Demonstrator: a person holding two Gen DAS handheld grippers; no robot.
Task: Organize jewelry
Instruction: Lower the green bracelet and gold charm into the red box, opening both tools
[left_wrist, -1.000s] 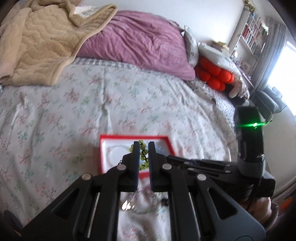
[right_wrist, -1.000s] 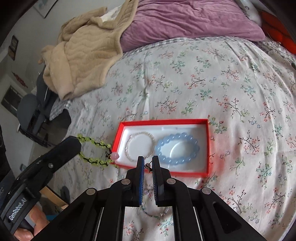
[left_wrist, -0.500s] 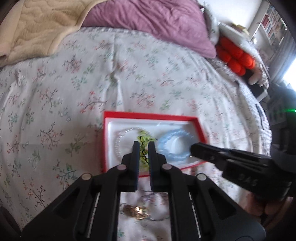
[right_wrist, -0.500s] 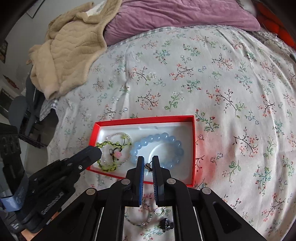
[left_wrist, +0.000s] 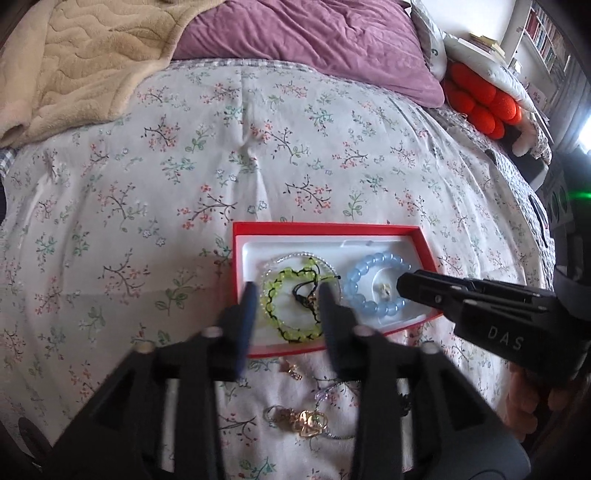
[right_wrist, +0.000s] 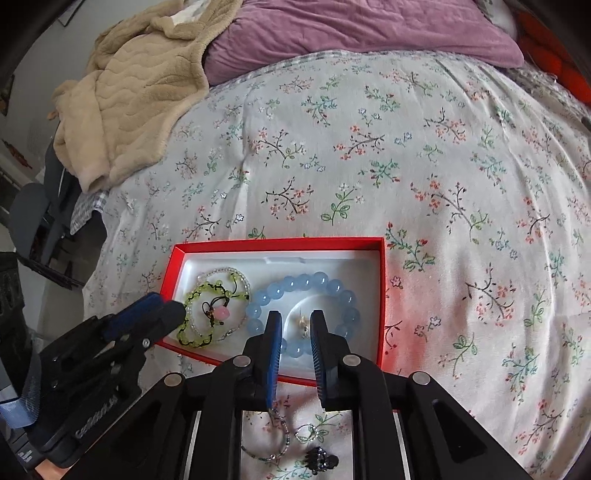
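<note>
Now | step: you drop pieces in the box (left_wrist: 424, 240) | left gripper (left_wrist: 288, 295) opening, green bracelet (left_wrist: 291, 306) loose beneath | right gripper (right_wrist: 295, 325) opening over earring (right_wrist: 303, 322) | next: fetch pile (left_wrist: 303, 421) behind.

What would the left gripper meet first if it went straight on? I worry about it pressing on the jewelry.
Probably the green bead bracelet lying in the red box: the left gripper, its jaws opening, points down right over it. Depth is unclear.

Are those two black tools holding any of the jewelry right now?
No. Both are opening with nothing between their fingers: the left tool over the green bracelet lying in the red box, the right tool over a small earring.
</note>
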